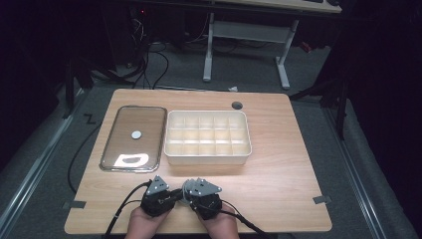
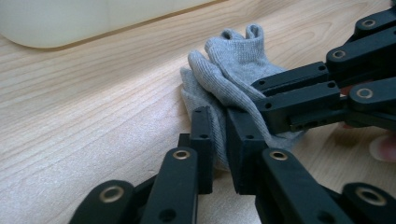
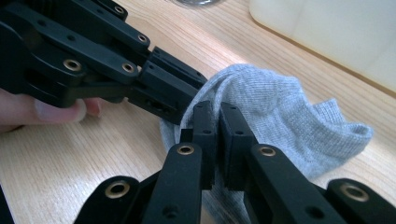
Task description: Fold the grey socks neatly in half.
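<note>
Both hands are cut off by the bench's near edge in the high view. A grey sock (image 2: pixel 233 70) is pinched by the left hand-held gripper (image 2: pixel 219 140) and the right hand-held gripper (image 3: pixel 217 135), each closed on a fold. The sock is located at the near edge's middle, before the compartment box (image 1: pixel 207 157); its lower portion is hidden by the jaws. No earlier picture is supplied.

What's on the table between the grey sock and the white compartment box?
Nothing: bare wood of the table separates the grey sock from the white compartment box, as the high view shows. The left gripper view shows the same bare strip.
</note>
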`<state>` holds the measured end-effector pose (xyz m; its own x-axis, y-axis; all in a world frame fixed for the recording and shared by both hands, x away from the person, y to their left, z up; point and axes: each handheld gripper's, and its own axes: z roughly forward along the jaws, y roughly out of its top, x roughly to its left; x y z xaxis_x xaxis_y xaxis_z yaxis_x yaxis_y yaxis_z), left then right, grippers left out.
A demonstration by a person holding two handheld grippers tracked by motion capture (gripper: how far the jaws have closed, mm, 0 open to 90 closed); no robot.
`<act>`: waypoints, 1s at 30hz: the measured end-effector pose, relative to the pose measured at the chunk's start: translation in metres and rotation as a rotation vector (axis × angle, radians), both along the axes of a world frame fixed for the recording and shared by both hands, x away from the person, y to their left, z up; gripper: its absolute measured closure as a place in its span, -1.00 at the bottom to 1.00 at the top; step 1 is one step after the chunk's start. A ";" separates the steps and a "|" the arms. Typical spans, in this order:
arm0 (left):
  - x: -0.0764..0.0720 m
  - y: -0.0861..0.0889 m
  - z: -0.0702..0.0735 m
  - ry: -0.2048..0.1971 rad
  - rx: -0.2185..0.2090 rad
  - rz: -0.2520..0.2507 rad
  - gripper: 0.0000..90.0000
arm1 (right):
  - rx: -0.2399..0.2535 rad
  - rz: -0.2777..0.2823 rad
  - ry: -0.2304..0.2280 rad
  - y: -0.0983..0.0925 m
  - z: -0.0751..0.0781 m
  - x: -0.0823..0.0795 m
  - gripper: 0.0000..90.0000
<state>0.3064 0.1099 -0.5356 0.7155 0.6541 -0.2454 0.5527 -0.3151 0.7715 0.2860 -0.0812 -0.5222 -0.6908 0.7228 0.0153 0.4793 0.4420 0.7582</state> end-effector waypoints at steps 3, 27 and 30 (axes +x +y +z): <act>0.001 0.004 0.001 0.017 -0.026 -0.009 0.68 | 0.001 -0.001 -0.004 -0.002 -0.001 -0.001 0.93; 0.001 0.017 0.002 0.050 -0.048 -0.024 0.95 | 0.016 0.045 -0.003 0.004 -0.005 -0.004 0.93; 0.004 0.024 0.010 0.011 -0.095 0.010 0.85 | 0.012 0.047 -0.004 0.004 -0.006 -0.003 0.93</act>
<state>0.3100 0.1342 -0.5257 0.7057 0.6349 -0.3146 0.5642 -0.2349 0.7915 0.2826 -0.0769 -0.5283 -0.7243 0.6892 0.0210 0.4552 0.4551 0.7653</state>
